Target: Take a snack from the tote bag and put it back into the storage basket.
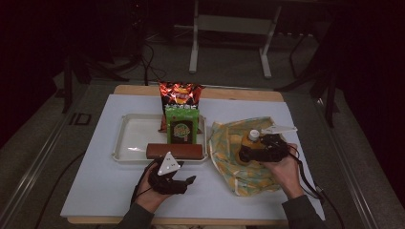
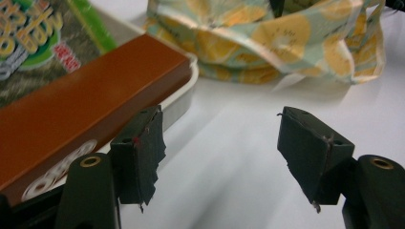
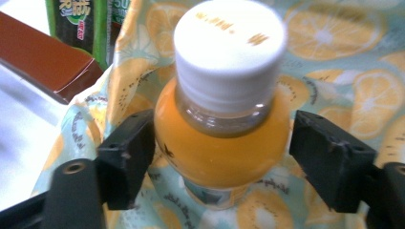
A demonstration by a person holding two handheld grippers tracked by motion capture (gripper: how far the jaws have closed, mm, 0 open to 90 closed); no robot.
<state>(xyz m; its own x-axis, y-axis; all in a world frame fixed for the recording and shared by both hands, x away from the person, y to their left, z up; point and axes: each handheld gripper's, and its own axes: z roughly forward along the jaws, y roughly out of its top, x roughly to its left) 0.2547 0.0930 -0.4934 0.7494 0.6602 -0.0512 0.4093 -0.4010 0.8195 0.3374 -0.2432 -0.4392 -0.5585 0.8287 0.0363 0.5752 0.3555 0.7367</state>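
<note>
A: Right, where's the juice bottle (image 3: 224, 119)?
B: Standing in the lemon-print bag (image 1: 239, 157), between the right gripper (image 3: 222, 157)'s spread jaws, one pad touching.
A: And the left gripper (image 2: 222, 157)?
B: Spread, empty, beside the brown box (image 2: 81, 119). Box and snack packets remain on the tray (image 1: 125, 143).

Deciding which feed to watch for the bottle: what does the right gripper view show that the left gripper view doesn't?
Right gripper view, not the left: the bottle with its white cap, standing in the bag between the jaws of the right gripper. I cannot tell whether the pads press it. Left gripper view, not the right: the left gripper open, nothing between its jaws, beside the tray's corner. Both: the brown box, the green packet and the bag.
</note>
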